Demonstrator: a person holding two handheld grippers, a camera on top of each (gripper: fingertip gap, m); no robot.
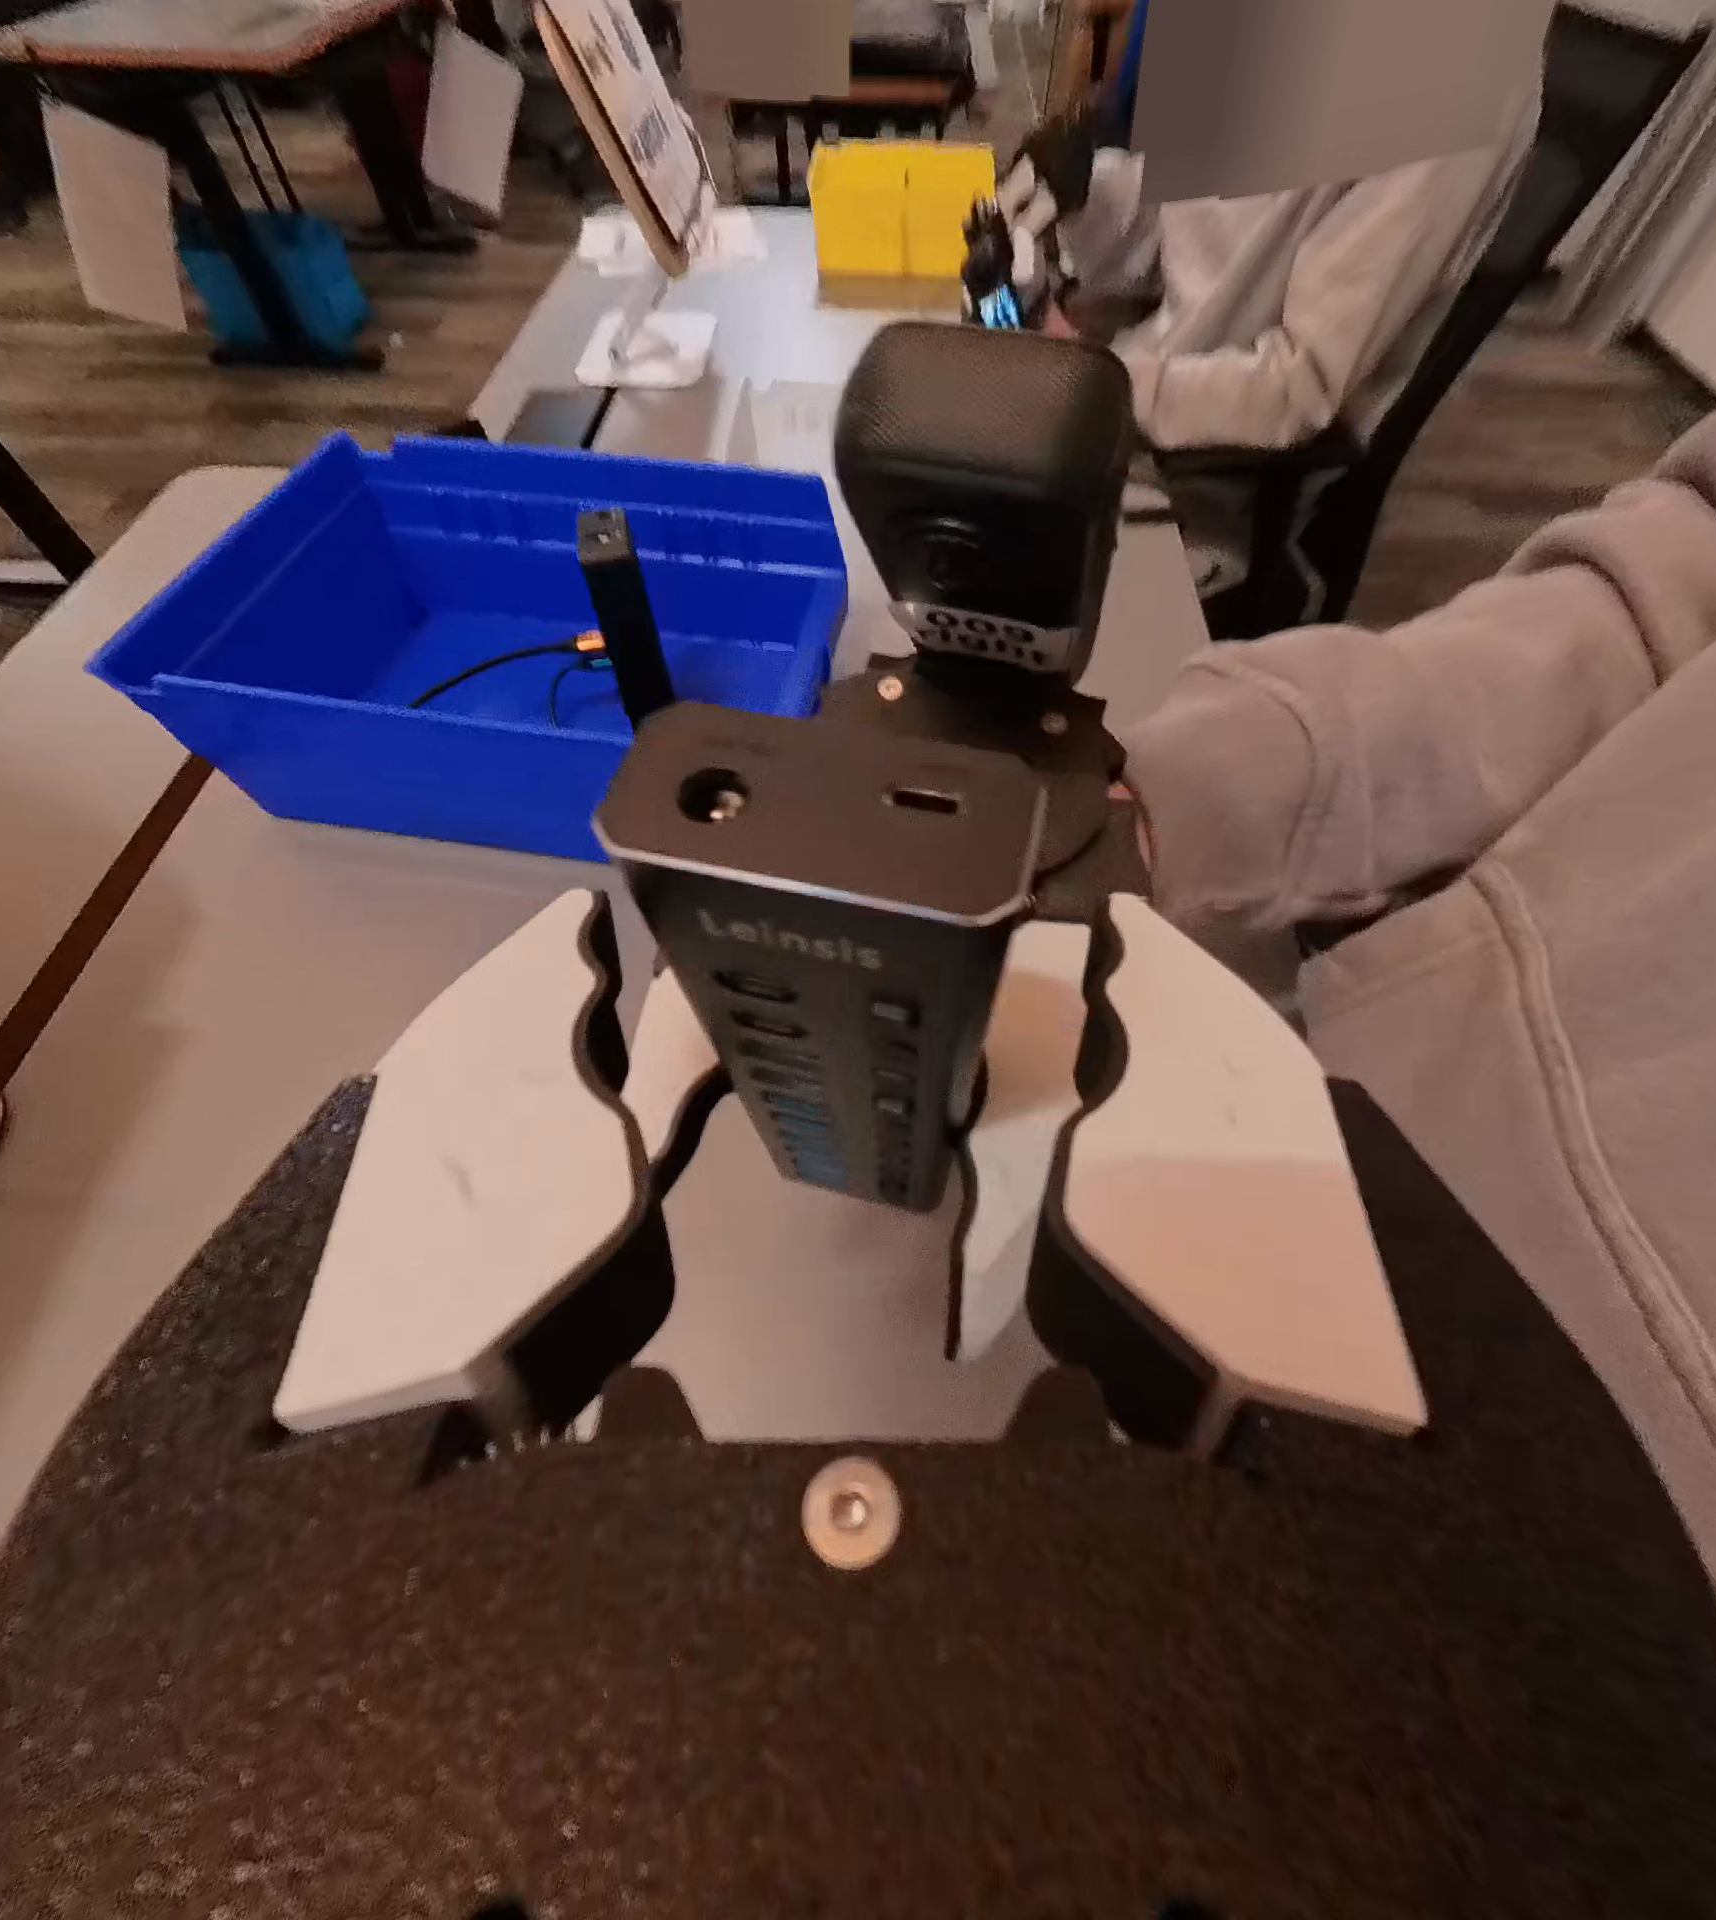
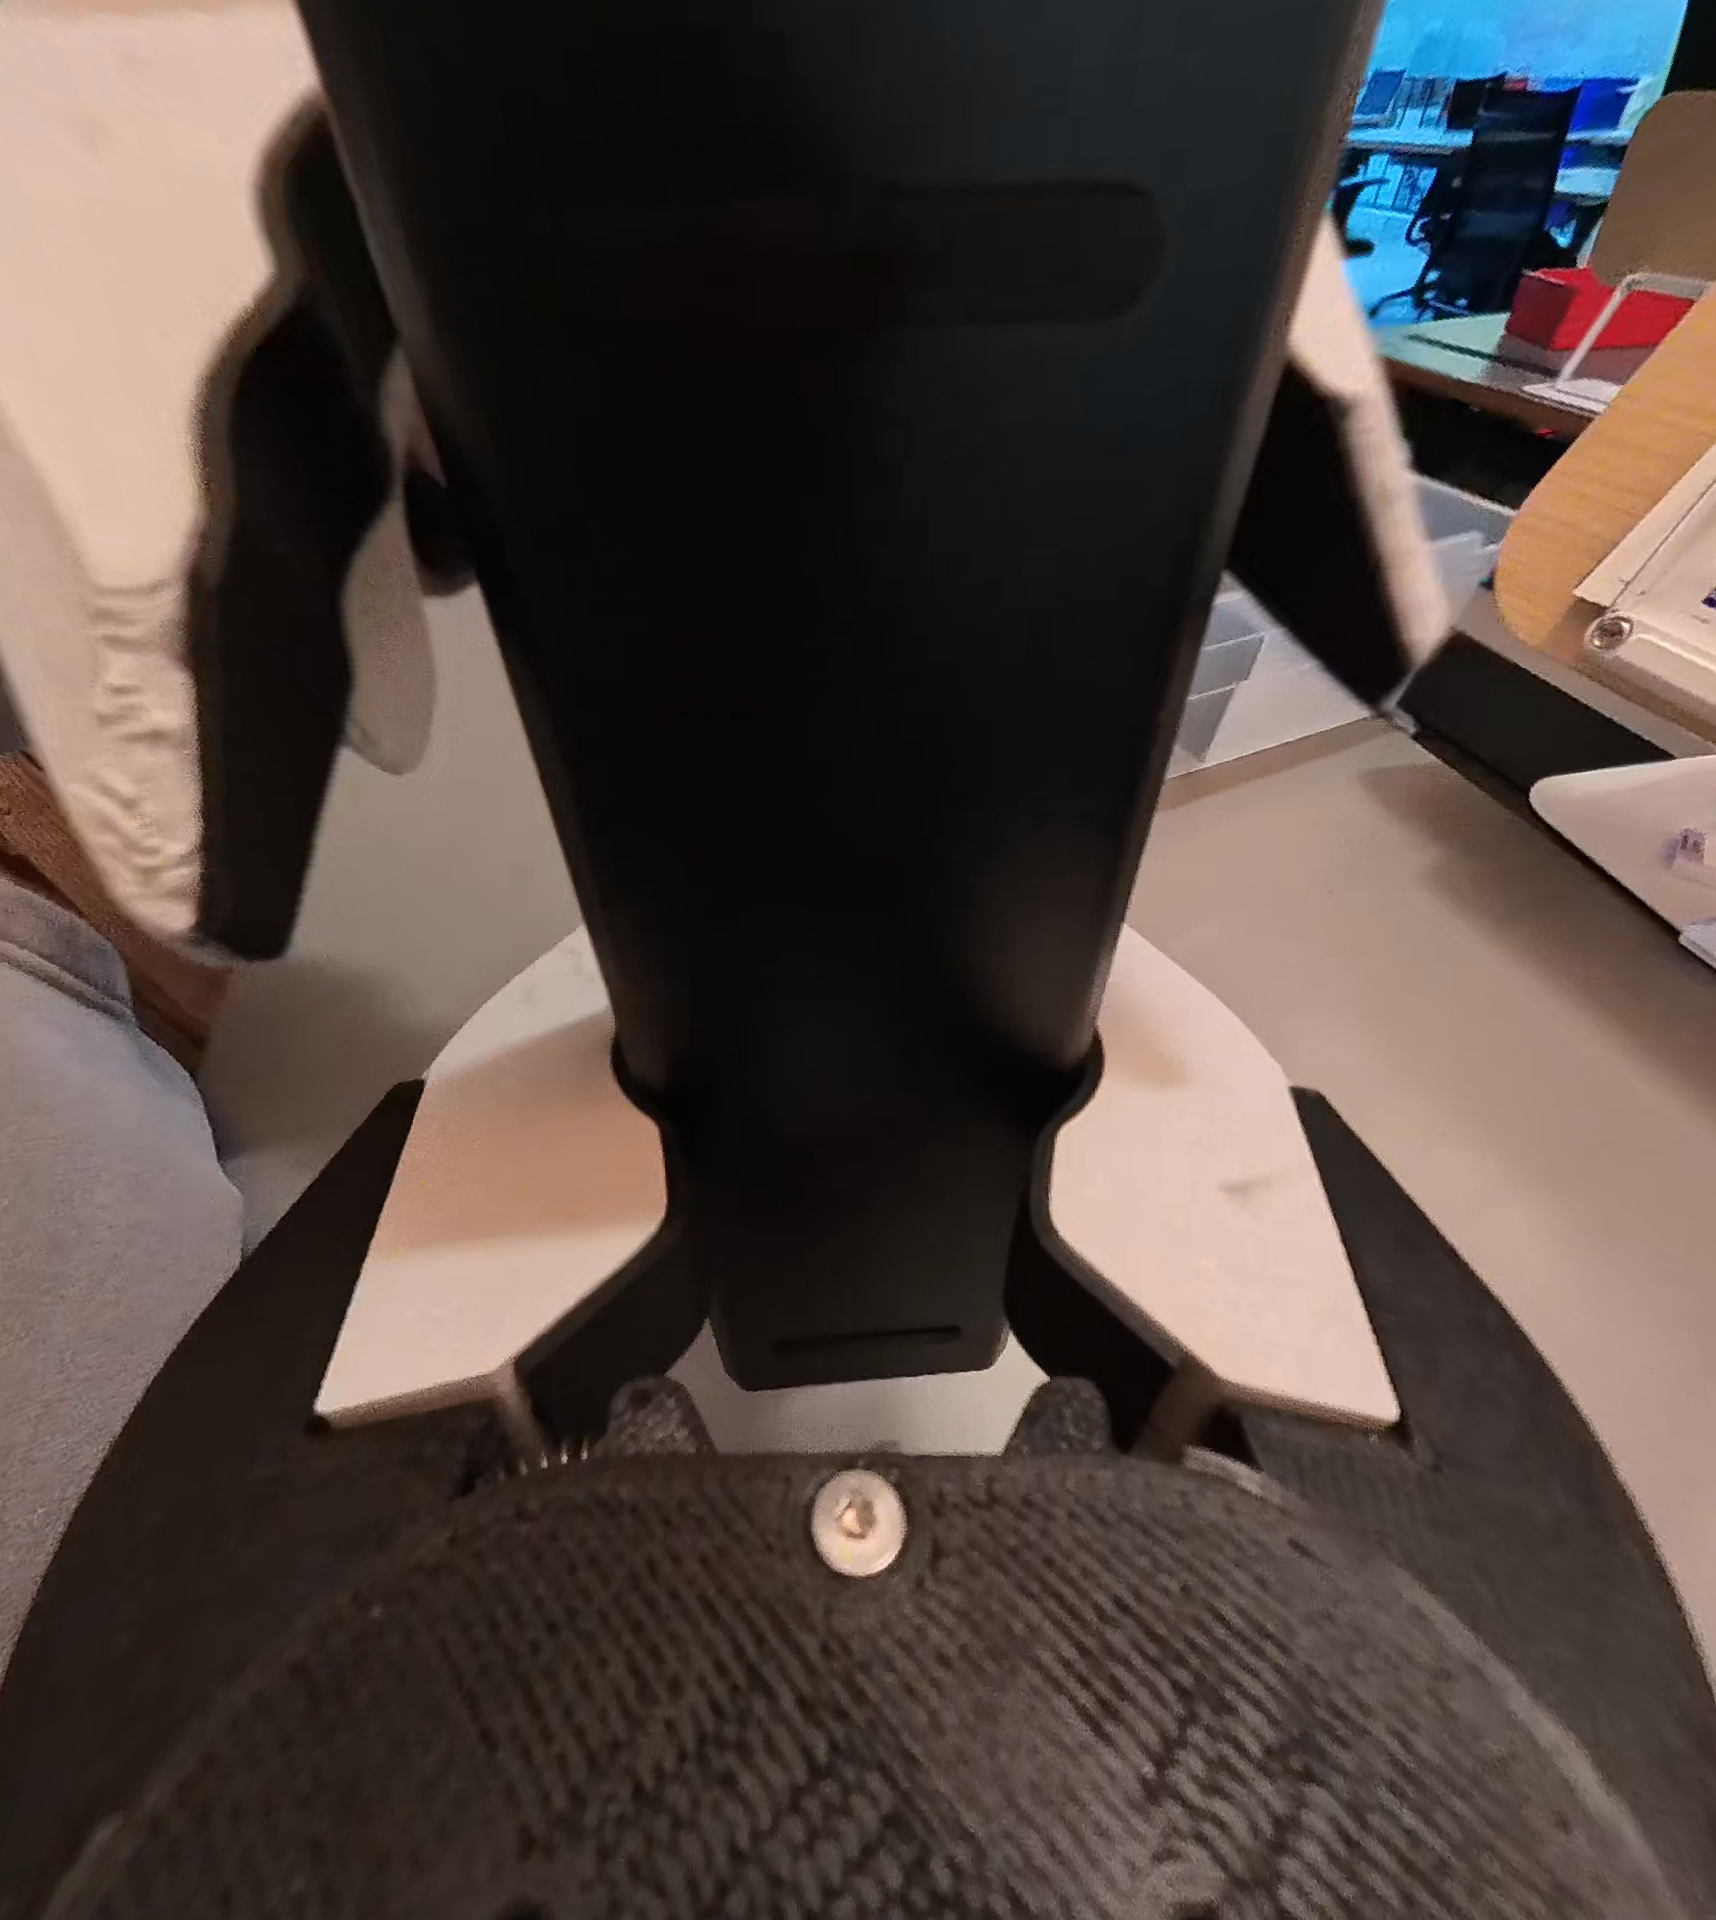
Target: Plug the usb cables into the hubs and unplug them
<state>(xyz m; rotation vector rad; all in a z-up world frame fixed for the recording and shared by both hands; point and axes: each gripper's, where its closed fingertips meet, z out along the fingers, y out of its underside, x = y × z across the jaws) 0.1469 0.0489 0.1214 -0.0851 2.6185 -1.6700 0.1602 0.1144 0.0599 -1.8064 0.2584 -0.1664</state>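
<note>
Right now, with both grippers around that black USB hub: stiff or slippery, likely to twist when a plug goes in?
The hub looks rigid: a straight metal-edged bar, probably no flex. Its smooth back looks slick, so it may slide in the right gripper, shut on its narrow end. The left gripper sits open around it, so plugging force could lever it sideways.

We see a long black hub (image 1: 833, 1039) held up off the counter, its far end tipped toward the camera in the left wrist view. That end cap carries a round socket and a small oval port. The face turned to us has a column of slots, the lower ones blue inside, with a column of small buttons beside them. No cable sits in any slot we can see. In the right wrist view its plain dark back (image 2: 833, 623) fills the frame. A second, slimmer black hub (image 1: 622, 613) stands tilted in the blue bin (image 1: 334, 717), and a black cable (image 1: 490, 675) with an orange-tipped plug lies on the bin floor beside it.
</note>
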